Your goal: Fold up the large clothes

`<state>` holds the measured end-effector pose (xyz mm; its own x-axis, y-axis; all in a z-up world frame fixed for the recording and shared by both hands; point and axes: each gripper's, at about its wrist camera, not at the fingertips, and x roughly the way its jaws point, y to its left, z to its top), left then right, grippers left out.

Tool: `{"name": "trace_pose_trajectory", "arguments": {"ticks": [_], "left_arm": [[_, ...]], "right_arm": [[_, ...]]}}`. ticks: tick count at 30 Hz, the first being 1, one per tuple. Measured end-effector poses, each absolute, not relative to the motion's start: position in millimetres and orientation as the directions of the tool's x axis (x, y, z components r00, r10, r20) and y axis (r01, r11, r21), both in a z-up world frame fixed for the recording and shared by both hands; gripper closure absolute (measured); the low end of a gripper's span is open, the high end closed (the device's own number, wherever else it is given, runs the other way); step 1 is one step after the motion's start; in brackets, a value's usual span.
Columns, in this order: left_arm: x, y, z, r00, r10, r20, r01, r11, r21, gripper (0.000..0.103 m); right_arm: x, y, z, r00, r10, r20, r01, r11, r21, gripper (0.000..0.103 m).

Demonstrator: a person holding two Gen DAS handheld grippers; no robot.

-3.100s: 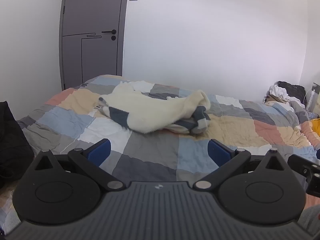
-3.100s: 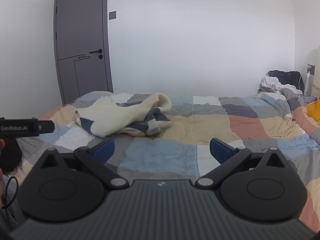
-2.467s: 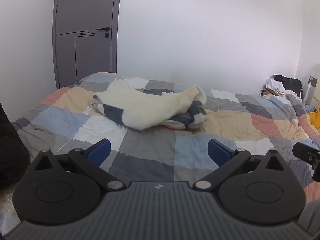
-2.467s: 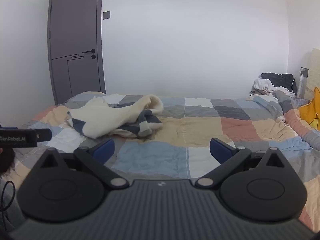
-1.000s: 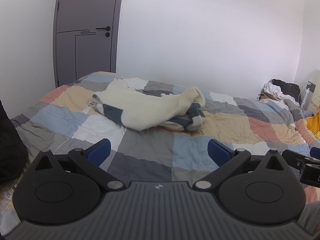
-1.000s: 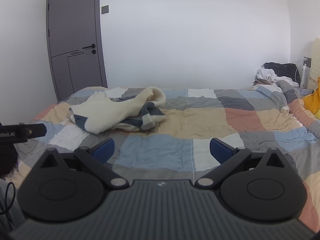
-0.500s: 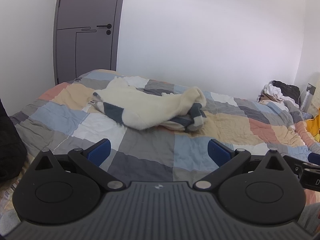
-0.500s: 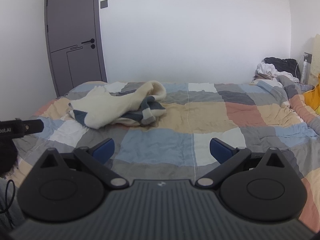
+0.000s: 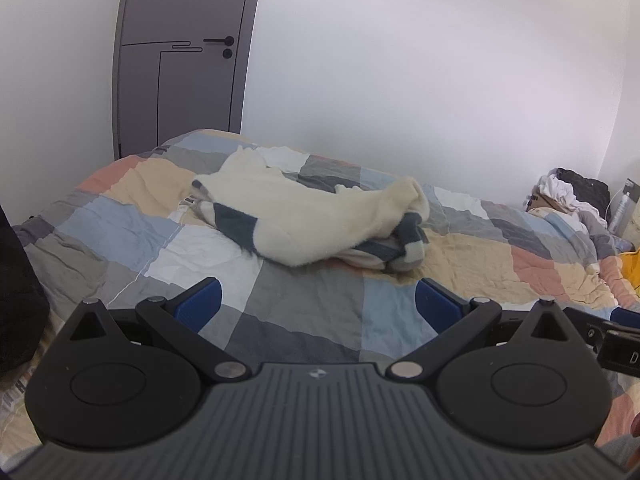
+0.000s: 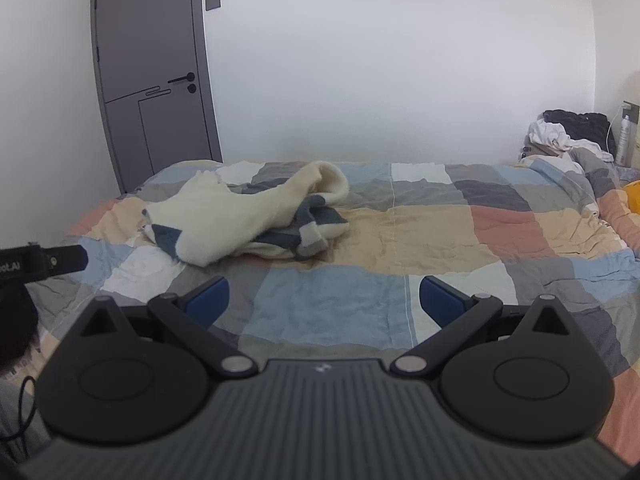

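A crumpled cream fleece garment [image 9: 308,220] [image 10: 240,216] with dark blue and grey patches lies in a heap on the far left part of the patchwork quilt [image 9: 312,320] [image 10: 420,240]. My left gripper [image 9: 318,304] hangs open above the near part of the bed, short of the garment, nothing between its blue pads. My right gripper [image 10: 324,300] is open too, over a blue square of the quilt, with the garment ahead and to its left. Each gripper's body shows at the edge of the other's view.
A grey door [image 9: 180,56] [image 10: 148,80] stands at the back left by the white wall. A pile of white and dark clothes [image 9: 572,192] [image 10: 568,128] sits at the bed's far right, next to a bottle [image 10: 623,140]. Something black [image 9: 16,280] hangs at the left edge.
Both grippers have drifted slightly over the near side of the bed, so the views shifted a little. The garment lies as before and both stay open.
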<state>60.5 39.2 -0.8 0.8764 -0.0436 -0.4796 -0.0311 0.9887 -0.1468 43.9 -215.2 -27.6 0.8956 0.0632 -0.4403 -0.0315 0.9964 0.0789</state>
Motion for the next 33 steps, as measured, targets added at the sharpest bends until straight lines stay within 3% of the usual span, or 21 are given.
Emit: {"name": "trace_pose_trajectory", "arguments": {"ticks": [5,10,15,24,26,30,33], "left_arm": [[95.2,43.5,-9.5,0.89,-0.066,-0.452,-0.009,0.987,-0.161,0.0],[149.8,40.3,-30.1,0.869,-0.067,-0.491,-0.005,0.99,-0.144,0.0],[204.5,43.0,-49.4,0.856,-0.069,-0.512,-0.011,0.988,-0.151,0.0],[308.8,69.5,-119.6,0.793,-0.148,-0.591,-0.051,0.951,-0.306,0.0],[320.6,75.9,-135.8,0.793,-0.169,-0.586,-0.045,0.942,-0.333,0.0],[341.8,85.2,-165.6,0.799,-0.21,-0.564,-0.041,0.916,-0.4,0.0],[356.6,87.7,-187.0,0.805,-0.245,-0.541,-0.027,0.895,-0.445,0.0]], "right_arm": [[69.7,-213.0,-24.8,0.89,0.076,-0.45,-0.038,0.995,0.094,0.0],[108.8,-207.2,-37.7,0.908,0.051,-0.416,-0.05,0.999,0.013,0.0],[153.3,-209.8,-53.8,0.892,0.071,-0.446,-0.064,0.997,0.032,0.0],[251.9,-216.7,-77.6,0.885,0.114,-0.451,-0.053,0.988,0.145,0.0],[278.1,-216.7,-90.3,0.879,0.119,-0.461,-0.041,0.984,0.176,0.0],[313.8,-219.1,-119.7,0.881,0.134,-0.454,-0.022,0.97,0.243,0.012],[324.7,-225.3,-144.0,0.889,0.12,-0.442,-0.007,0.968,0.249,0.012]]}}
